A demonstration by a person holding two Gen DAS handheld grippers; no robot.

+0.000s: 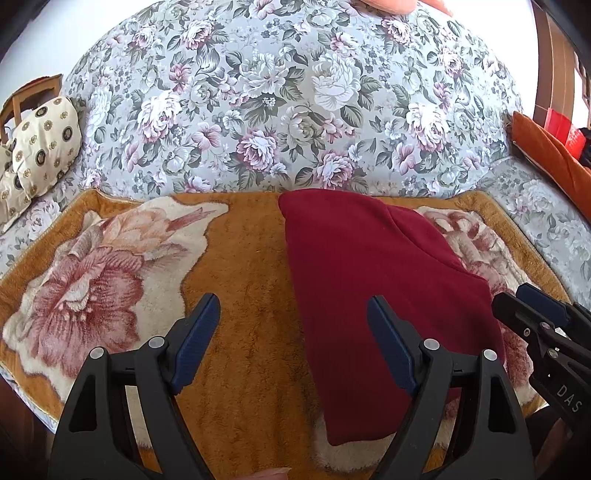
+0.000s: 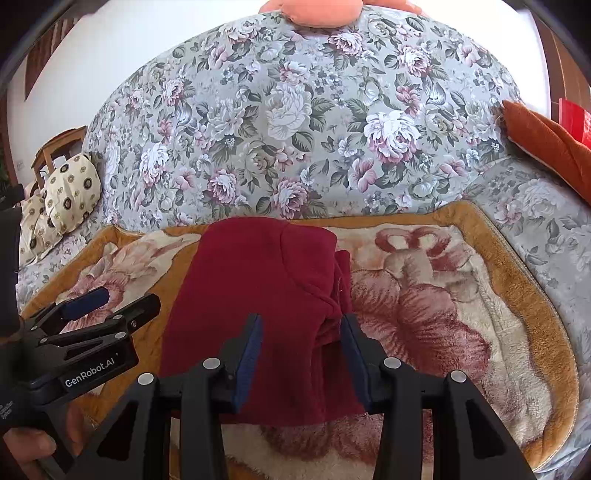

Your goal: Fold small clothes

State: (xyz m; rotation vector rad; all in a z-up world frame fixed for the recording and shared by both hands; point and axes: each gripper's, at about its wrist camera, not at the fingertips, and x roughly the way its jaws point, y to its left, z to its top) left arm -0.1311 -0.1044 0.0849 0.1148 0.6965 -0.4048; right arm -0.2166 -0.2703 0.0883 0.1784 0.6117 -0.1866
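Hovering wide-spread and empty, left hand-held gripper point(image 1: 293, 325) and narrower-spread right hand-held gripper point(image 2: 301, 345) above folded red garment point(image 2: 258, 295).

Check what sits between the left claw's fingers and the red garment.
Nothing: in the left wrist view, only bare orange blanket shows between the open left claw and the folded red garment, whose edge passes its right finger.

A grey floral-print upholstered sofa point(image 1: 288, 96) is filling the far side, bright daylight washing the white wall point(image 1: 48, 33) behind it. A cream medallion-patterned cushion point(image 1: 46, 144) is leaning at left, a rust-orange velvet cushion point(image 2: 546, 147) at right, a plush ochre rose-patterned blanket point(image 1: 243, 295) lying near.
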